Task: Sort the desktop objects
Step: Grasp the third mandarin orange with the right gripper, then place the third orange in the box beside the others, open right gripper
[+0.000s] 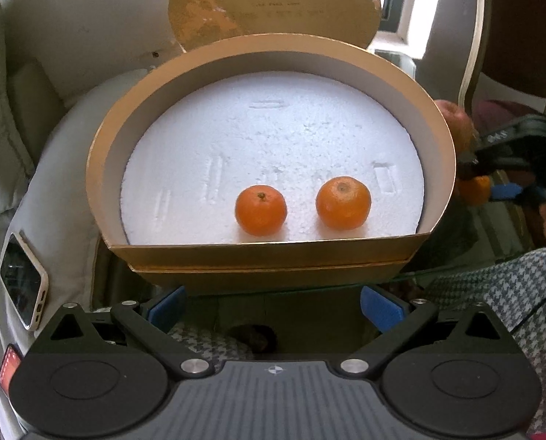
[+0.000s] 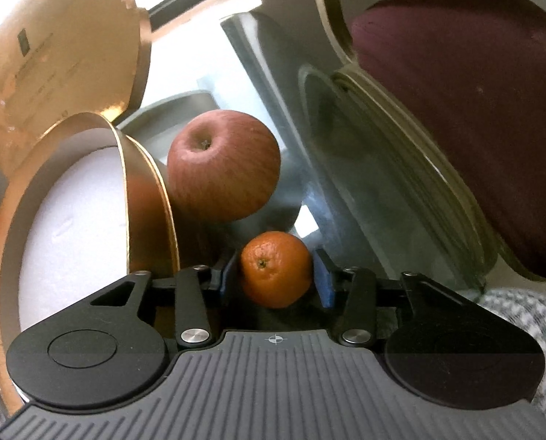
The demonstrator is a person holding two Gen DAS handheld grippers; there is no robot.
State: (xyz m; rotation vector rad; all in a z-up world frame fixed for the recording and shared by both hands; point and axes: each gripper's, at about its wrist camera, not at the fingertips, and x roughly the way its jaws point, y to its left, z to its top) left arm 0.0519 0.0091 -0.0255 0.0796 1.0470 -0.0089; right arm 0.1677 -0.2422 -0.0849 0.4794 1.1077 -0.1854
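A gold box (image 1: pixel 273 253) with a white foam floor holds two mandarins, one in the middle (image 1: pixel 260 209) and one to its right (image 1: pixel 343 202). My left gripper (image 1: pixel 273 310) is open and empty just in front of the box's near wall. My right gripper (image 2: pixel 276 275) is shut on a third mandarin (image 2: pixel 276 268) beside the box's right wall (image 2: pixel 148 198). A red apple (image 2: pixel 223 164) sits on the glass table just beyond it. The right gripper with its mandarin (image 1: pixel 475 190) also shows at the right in the left wrist view.
The box's gold lid (image 1: pixel 273 0) leans upright behind it. A phone (image 1: pixel 22 281) lies on a grey cushion at left. A chair with a maroon seat (image 2: pixel 467 102) stands at the glass table's curved edge (image 2: pixel 401 168). Houndstooth cloth (image 1: pixel 511 293) lies at the near right.
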